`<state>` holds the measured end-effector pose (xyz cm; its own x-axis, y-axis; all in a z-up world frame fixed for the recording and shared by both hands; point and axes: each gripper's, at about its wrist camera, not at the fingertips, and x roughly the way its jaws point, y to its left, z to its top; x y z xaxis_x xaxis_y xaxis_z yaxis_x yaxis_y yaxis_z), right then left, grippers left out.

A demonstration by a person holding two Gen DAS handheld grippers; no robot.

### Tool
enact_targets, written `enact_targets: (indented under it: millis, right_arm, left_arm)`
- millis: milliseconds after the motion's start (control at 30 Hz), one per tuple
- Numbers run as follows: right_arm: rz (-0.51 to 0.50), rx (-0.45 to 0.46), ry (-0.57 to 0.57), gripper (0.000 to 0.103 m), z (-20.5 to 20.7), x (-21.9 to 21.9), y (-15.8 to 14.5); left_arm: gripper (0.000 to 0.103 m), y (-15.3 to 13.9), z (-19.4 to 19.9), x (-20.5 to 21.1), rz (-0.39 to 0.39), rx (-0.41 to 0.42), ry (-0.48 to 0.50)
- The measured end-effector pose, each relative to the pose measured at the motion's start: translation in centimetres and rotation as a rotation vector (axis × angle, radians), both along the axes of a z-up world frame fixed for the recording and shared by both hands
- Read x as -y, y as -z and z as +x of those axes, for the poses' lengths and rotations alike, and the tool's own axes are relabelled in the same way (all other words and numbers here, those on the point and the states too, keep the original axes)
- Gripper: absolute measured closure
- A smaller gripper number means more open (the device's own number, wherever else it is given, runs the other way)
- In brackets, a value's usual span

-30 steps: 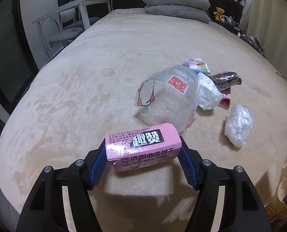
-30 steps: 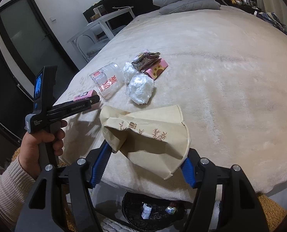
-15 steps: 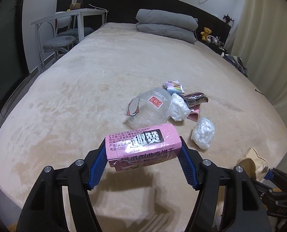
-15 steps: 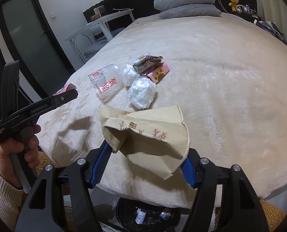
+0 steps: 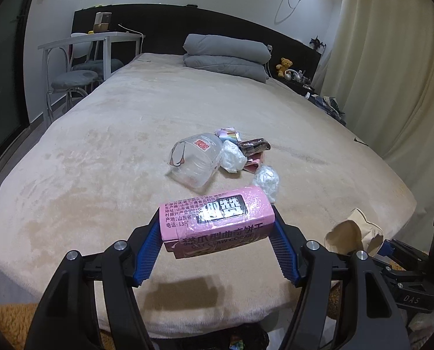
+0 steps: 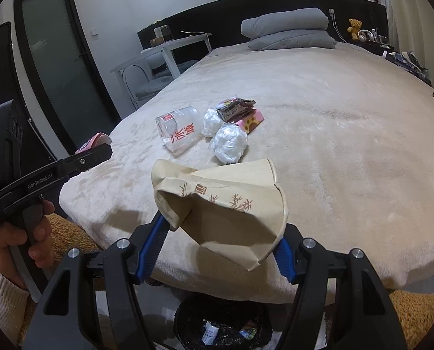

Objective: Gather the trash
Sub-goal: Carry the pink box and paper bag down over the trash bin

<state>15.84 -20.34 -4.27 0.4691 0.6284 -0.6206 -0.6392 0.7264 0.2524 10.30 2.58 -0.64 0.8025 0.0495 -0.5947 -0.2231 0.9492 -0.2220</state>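
Left gripper [image 5: 217, 239]: fingers grasping glossy pink rectangular cookie box [image 5: 217, 218]. Right gripper [image 6: 219, 236]: fingers grasping crumpled tan paper cup [image 6: 225, 201]. Plush beige bed [image 6: 348, 145].

The pink box [image 5: 217, 218] between the left pads is glossy, film-wrapped card. The cup [image 6: 222, 201] in the right pads is matt, creased paper. Ahead, the bed cover [image 5: 100, 160] is plush cloth.

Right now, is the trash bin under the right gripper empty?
No. In the right wrist view the black bin on the floor below the right gripper already holds several small wrappers.
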Motion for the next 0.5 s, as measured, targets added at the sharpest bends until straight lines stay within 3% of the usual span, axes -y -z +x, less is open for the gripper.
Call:
enact_targets:
  millis: [500]
  right_arm:
    - [-0.007,0.004,0.000,0.037,-5.3,2.0,1.3]
  left_arm:
    - [0.036,2.3,-6.6,3.6,0.022,-0.006,0.044]
